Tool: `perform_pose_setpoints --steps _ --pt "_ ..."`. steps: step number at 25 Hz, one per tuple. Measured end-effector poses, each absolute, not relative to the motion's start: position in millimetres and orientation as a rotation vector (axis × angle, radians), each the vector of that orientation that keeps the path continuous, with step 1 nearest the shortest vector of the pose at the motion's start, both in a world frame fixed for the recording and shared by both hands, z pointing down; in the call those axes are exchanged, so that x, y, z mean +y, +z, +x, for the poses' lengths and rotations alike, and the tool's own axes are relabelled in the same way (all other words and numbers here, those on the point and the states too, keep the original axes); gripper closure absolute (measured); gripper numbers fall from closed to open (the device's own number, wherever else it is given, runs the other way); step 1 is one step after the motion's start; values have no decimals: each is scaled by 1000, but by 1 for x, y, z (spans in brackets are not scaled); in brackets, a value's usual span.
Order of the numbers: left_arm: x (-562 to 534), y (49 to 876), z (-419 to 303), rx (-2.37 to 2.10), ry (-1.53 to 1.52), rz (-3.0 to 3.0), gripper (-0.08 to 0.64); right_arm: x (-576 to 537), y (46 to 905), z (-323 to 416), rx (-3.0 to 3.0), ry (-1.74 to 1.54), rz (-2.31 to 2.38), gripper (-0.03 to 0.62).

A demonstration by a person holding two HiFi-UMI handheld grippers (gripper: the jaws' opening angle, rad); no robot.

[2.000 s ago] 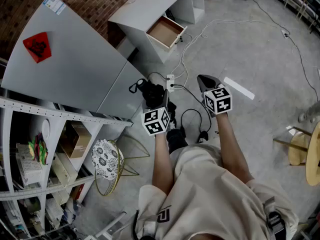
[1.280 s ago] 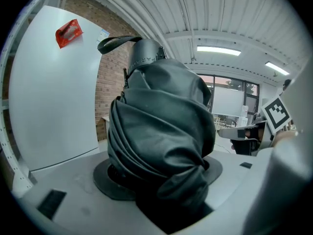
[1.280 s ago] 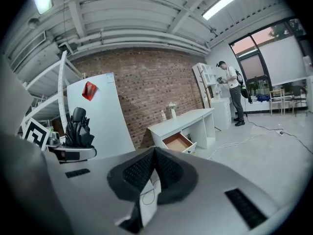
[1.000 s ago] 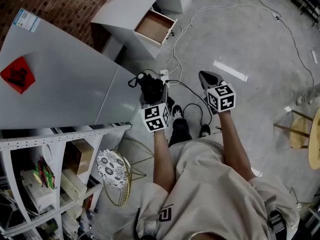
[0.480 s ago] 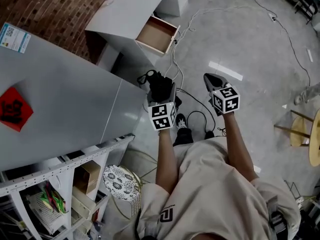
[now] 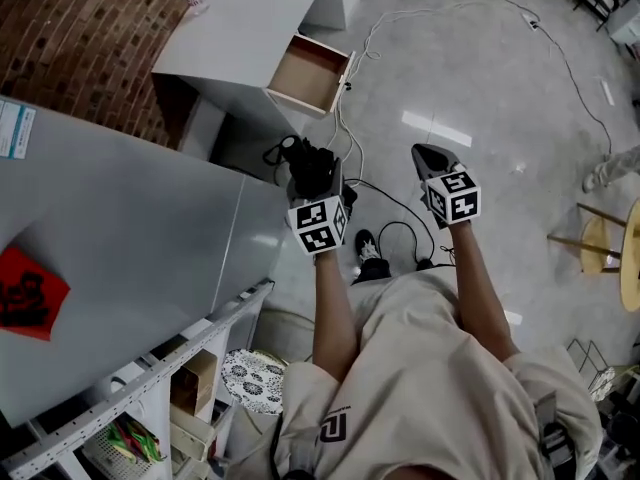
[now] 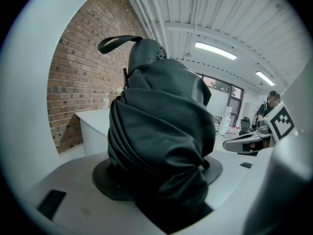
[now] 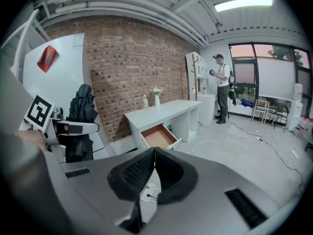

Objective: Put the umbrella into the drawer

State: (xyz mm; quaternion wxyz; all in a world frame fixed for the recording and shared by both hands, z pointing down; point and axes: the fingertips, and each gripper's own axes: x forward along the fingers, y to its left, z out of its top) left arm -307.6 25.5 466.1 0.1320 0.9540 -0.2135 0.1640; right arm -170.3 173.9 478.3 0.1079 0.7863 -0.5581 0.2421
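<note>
Left gripper view is showing the left hand-held gripper clamping the umbrella, probably for carrying to the open drawer; the right hand-held gripper is idling, pinched closed on nothing.

Bright ceiling strips; floor glare; gripper views fisheye, edges vignetted.

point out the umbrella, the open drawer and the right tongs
umbrella (image 6: pixel 310 168), head view, on the bundled black fabric
drawer (image 6: pixel 306 76), head view, on its bare brown bottom
right tongs (image 8: pixel 154 153), right gripper view, where the closed tips meet
</note>
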Motion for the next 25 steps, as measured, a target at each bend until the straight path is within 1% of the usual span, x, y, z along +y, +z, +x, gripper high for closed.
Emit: perform_pose_setpoints --steps 15,20,25 --pt "-19 467 -269 -536 507 2796 291 168 466 -133 -1514 691 2482 525" --pt "-23 473 -258 -558 531 2788 291 164 470 -110 -1495 692 2452 525" --pt "-37 479 -241 -648 545 2765 291 134 479 -83 -1607 686 2382 525"
